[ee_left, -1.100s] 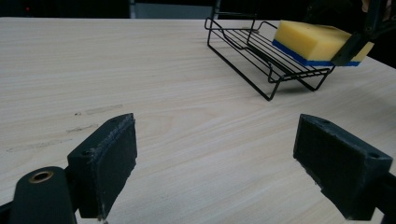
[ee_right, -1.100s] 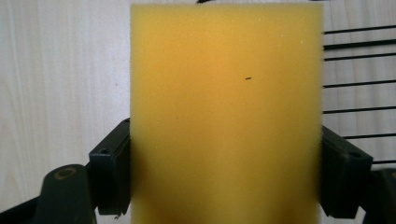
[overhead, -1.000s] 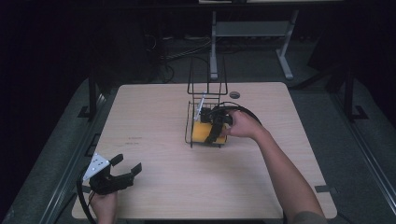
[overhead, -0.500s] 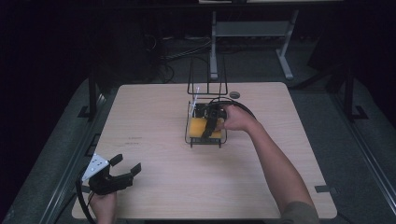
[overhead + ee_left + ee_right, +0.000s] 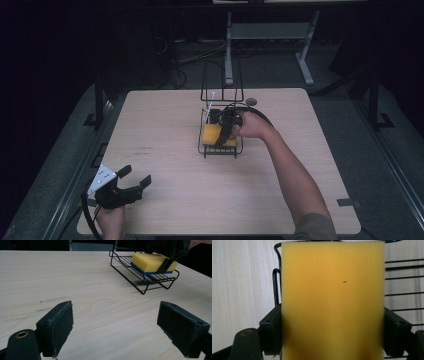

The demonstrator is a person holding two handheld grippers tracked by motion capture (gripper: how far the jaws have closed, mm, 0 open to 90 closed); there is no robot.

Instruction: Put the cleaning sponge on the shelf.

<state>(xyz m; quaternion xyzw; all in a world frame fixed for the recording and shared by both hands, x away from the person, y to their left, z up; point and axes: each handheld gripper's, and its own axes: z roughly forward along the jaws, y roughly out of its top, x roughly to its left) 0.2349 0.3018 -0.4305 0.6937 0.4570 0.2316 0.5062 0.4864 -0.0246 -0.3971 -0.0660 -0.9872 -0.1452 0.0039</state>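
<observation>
Near the left front corner of the wooden table (image 5: 165, 130), left gripper (image 5: 134, 181) held low in the person's left hand (image 5: 111, 220), jaws spread wide, nothing between them. Right of centre, toward the far edge, a black wire rack (image 5: 220, 147) holds a yellow sponge (image 5: 214, 134) with a blue underside. Right gripper (image 5: 225, 131) sits over the rack, jaws clamped on the sponge's two sides.

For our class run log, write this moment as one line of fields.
right gripper: shut on sponge, low in wire rack | left gripper: open, over bare table near front left corner
</observation>
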